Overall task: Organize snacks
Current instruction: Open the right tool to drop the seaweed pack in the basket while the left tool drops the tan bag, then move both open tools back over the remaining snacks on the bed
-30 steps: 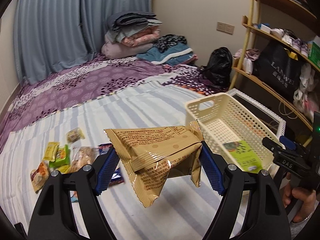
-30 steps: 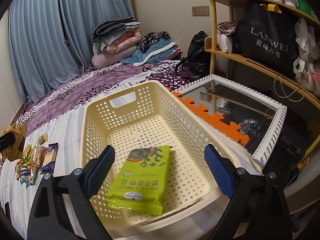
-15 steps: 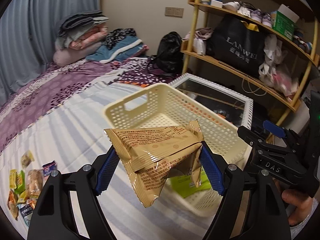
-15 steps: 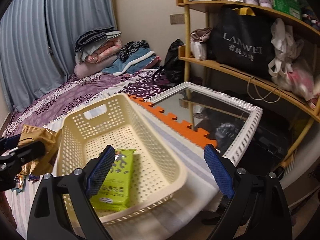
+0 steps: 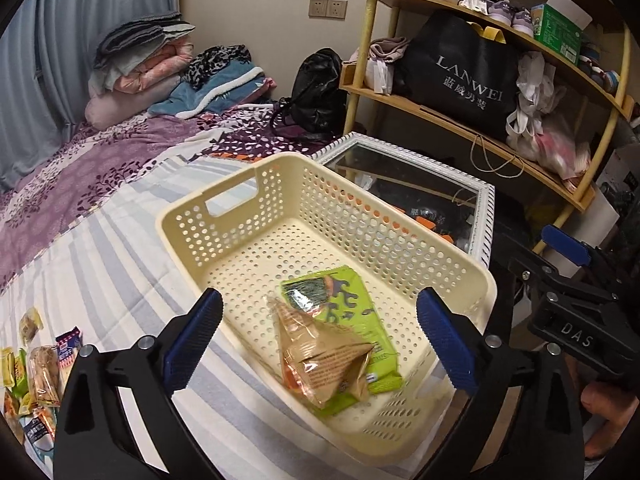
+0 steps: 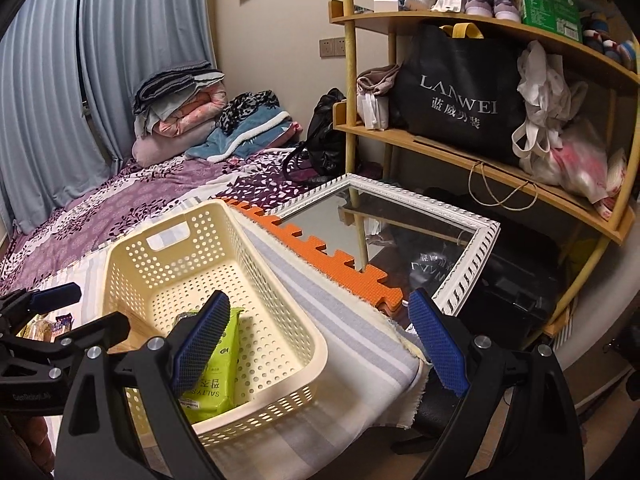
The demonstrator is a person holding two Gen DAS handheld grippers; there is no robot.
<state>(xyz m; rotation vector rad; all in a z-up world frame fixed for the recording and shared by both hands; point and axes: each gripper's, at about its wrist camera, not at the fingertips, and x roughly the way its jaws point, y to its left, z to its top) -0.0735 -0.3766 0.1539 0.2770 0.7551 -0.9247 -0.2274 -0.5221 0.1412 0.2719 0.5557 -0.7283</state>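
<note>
Left gripper [image 5: 318, 344]: jaws have just been opening, wide apart, nothing between the pads. Tan snack packet [image 5: 320, 354] lies in cream basket [image 5: 224, 216], overlapping green seaweed pack [image 5: 348, 296]. Right gripper [image 6: 316, 344] open, empty. Remaining snacks [image 5: 36, 368] cut off at left edge.

a striped bed sheet [image 5: 120, 264] carries the cream basket [image 5: 452, 264] and loose snack packets [image 5: 36, 368].
</note>
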